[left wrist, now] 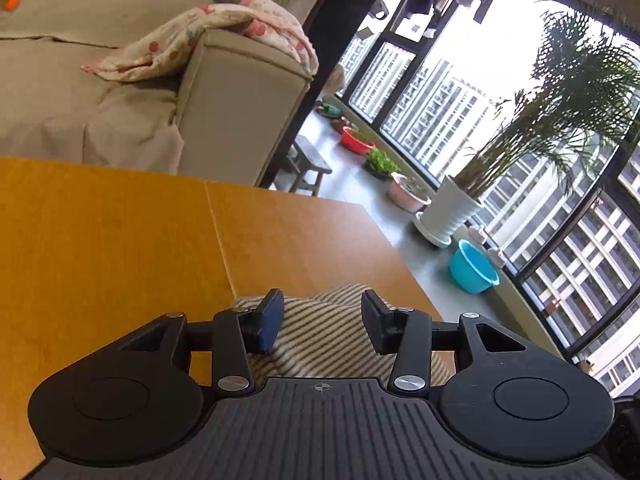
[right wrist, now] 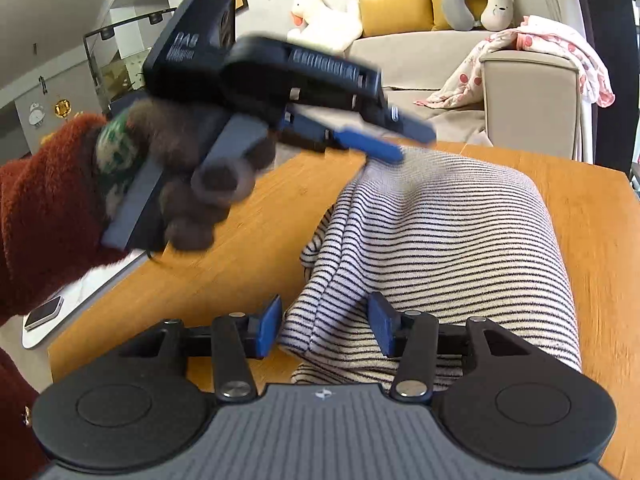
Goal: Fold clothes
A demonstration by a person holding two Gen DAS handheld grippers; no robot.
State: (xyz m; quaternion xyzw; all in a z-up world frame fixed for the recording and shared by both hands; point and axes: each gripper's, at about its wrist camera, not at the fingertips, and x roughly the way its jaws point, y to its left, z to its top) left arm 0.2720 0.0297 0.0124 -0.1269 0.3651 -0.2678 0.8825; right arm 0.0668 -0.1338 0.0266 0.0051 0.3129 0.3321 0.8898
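Wooden table point(right wrist: 248, 256) — striped garment point(right wrist: 440, 240) bunched.

black left gripper point(right wrist: 400, 144) with blue pads, silver screws, fuzzy rust-red sleeve point(right wrist: 44, 208), green patterned cuff point(right wrist: 116, 160)

A soft knit garment with thin dark stripes on a cream ground point(right wrist: 440, 240) is lying on an orange-brown wooden table point(right wrist: 248, 248), folded over into a thick, rounded bundle. Its smooth folded bulk is running along the table's right side, while looser layered edges are bunching and drooping on its left. One end point(left wrist: 320, 332) is lying near the table's corner.
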